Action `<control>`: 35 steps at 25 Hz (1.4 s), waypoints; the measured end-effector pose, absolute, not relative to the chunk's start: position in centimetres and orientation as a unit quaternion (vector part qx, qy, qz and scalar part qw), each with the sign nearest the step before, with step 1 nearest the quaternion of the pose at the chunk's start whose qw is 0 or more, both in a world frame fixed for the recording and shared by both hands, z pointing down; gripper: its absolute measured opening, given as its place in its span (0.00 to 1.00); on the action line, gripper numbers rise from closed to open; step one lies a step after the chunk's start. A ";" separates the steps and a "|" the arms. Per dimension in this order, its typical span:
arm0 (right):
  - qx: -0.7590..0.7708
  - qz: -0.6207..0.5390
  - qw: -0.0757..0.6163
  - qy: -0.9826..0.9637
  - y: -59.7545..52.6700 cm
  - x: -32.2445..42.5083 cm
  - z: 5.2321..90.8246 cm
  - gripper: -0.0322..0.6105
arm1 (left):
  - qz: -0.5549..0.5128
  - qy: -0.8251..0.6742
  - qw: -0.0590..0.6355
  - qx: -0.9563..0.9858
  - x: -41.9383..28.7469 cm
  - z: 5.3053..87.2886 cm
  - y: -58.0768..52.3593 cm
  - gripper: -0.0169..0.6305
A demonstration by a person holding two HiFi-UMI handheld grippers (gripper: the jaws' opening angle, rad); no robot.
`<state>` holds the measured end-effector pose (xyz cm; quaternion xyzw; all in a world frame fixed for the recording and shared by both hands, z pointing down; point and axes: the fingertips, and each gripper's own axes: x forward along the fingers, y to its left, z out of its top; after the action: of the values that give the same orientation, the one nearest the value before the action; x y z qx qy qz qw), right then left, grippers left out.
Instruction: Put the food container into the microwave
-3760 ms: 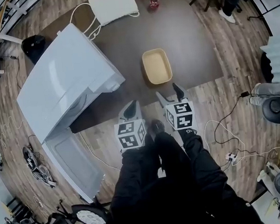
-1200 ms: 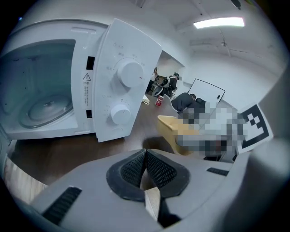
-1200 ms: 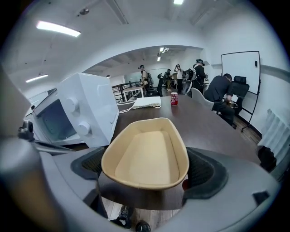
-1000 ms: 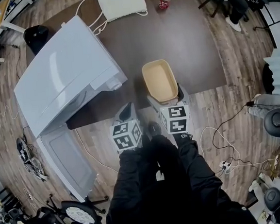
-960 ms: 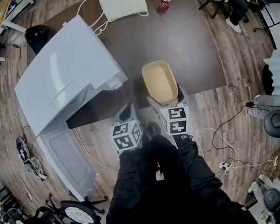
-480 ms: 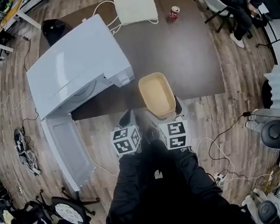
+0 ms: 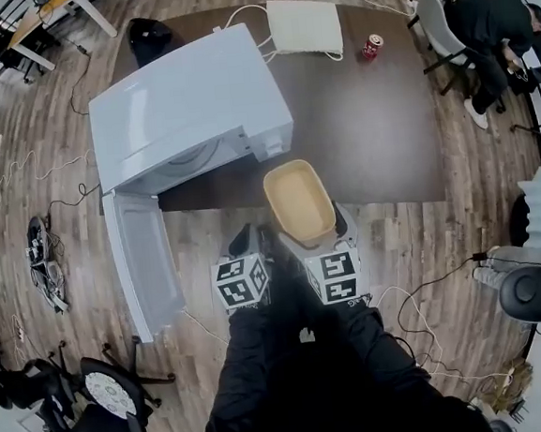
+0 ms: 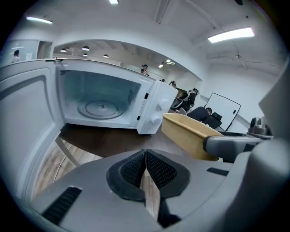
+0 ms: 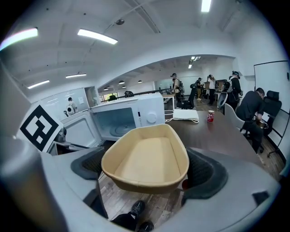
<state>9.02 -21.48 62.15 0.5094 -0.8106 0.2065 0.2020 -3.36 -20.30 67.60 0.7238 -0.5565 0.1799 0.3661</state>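
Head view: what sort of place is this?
Probably an open-plan office or lab: a microwave sits on a long dark table, wheeled office chairs stand on the wood floor, and a whiteboard shows in the right gripper view.

The dark table [image 7: 376,126] stretches ahead of the right gripper [image 7: 311,232]. On it a white microwave [image 7: 185,105] stands ahead-left, with a flat white box [image 7: 304,27] and a red can [image 7: 371,46] far ahead.
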 end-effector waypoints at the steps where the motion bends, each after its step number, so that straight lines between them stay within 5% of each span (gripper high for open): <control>1: 0.503 0.204 0.203 -0.815 -21.4 8.3 62.1 0.93 | 0.177 -0.563 0.367 0.719 -4.1 67.5 -20.0 0.08; 35: 0.366 0.151 0.219 -0.892 -29.5 -12.2 62.1 0.93 | 0.130 -0.661 0.383 0.632 -21.6 68.1 -23.6 0.08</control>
<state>-12.21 -29.46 62.09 0.3661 -0.8918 0.1512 0.2185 -21.62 -23.56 68.15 0.6322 -0.6610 0.1295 0.3830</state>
